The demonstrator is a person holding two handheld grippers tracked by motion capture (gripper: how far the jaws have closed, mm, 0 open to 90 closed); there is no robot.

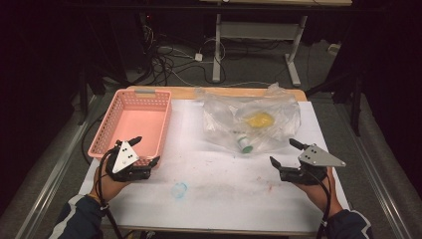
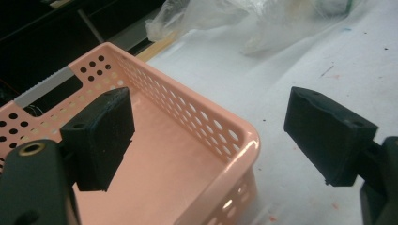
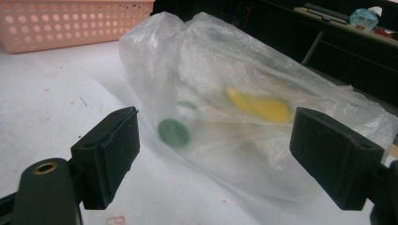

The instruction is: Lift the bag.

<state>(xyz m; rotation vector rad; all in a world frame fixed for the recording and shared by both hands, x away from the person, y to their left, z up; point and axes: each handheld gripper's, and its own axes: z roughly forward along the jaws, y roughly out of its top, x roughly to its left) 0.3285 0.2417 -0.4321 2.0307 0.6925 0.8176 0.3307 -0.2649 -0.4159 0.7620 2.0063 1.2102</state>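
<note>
Dim room, white-covered table (image 1: 219, 199). Lying at one o'clock — clear plastic bag (image 1: 249, 122) holding something yellow. Hovering nearby, right gripper (image 1: 292, 158) and left gripper (image 1: 139, 154), both gaping wide, empty. Advising pinching loose film — not contents — beside pink basket (image 1: 102, 134) at ten o'clock.

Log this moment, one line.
left gripper: open, at basket corner | right gripper: open, facing bag | basket: empty | bag: on table
</note>
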